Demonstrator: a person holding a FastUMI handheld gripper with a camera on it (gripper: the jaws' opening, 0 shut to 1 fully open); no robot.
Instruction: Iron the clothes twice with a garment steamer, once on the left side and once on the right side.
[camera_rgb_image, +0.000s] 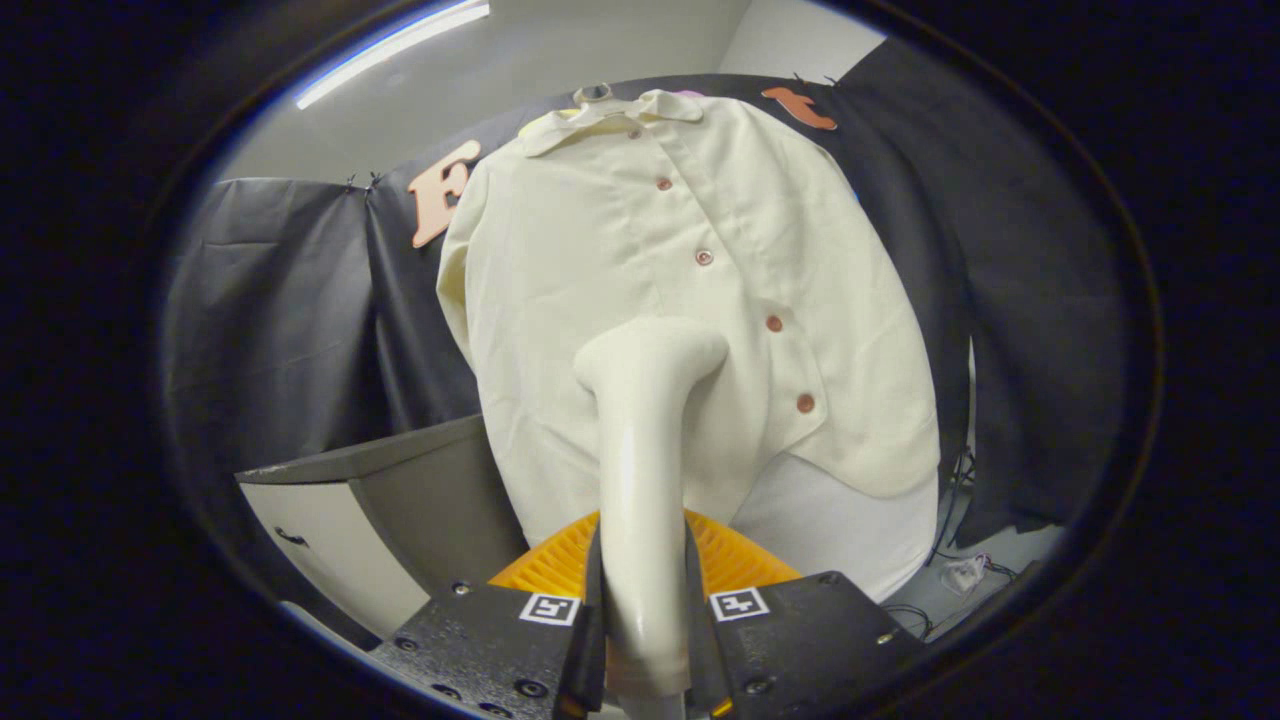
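A cream button-up shirt (620, 260) with reddish buttons hangs on the black booth wall, collar at the top. My gripper (642, 610) is shut on the handle of a cream garment steamer (640, 450), which rises upright between the fingers. The steamer's head (655, 350) bends toward the shirt's lower front, on the panel left of the button row; whether it touches the cloth I cannot tell. An orange ribbed part (735, 560) sits behind the handle, just beyond the fingers.
A grey cabinet (400, 500) with a white front stands below and left of the shirt. A white sheet (850, 530) hangs beneath the shirt's hem. Cables (960, 570) lie on the floor to the right.
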